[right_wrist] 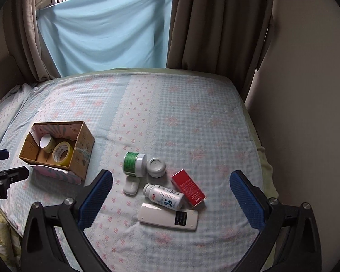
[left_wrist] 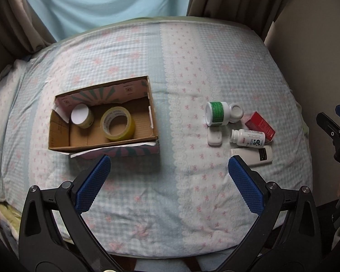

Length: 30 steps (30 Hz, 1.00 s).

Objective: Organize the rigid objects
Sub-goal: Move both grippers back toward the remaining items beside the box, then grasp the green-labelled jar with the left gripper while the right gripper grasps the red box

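Two tape rolls (left_wrist: 117, 123) already sit in the cardboard box (left_wrist: 155, 122) on the bed; left hand-held gripper (left_wrist: 168, 165) hangs spread, empty. Right view: right hand-held gripper (right_wrist: 171, 180) wide apart above the remote (right_wrist: 167, 219), likely light, slick; pinch its long sides.

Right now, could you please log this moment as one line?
left gripper open | right gripper open | cardboard box holds yellow tape roll | six items on bed
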Tool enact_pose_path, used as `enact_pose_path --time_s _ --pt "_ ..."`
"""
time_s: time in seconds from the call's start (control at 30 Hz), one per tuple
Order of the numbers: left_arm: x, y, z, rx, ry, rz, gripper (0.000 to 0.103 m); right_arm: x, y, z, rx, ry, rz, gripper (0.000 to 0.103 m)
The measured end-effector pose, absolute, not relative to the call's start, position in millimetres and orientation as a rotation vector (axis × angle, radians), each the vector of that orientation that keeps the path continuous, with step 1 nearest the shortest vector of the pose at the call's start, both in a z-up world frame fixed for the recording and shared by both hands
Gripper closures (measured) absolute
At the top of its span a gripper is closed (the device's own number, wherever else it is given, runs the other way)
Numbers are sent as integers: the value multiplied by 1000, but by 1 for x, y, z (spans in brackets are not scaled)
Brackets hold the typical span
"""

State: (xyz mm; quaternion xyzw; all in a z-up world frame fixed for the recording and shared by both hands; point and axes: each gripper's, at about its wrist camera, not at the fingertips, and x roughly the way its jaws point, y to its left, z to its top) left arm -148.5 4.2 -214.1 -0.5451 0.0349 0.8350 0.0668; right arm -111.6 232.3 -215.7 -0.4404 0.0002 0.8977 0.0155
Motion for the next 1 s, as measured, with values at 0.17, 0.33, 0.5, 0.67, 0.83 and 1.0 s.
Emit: enact_pose_path --time_s 0.17,0.33,0.5,0.67,0.83,1.0 --pt "-169 51 -226 -1629 154 2487 0 -130 266 -230 -1466 7 2778 0" --pt "-196 87 -260 -1673 182 2413 0 -155 285 -255 -1551 -77 2725 0" --pt "-229 115 -300 -1711 205 2359 0 -188 296 -301 -1727 -146 2666 0" --pt "-264 138 -352 -1793 265 2274 1 -220 296 -351 -1920 -276 2593 0" --pt "-292 153 -396 -1870 294 2191 4 -239 289 -396 -2111 -386 2526 1" --pt "-307 163 -429 -1930 332 2116 6 -252 282 -435 -2275 -454 2438 7"
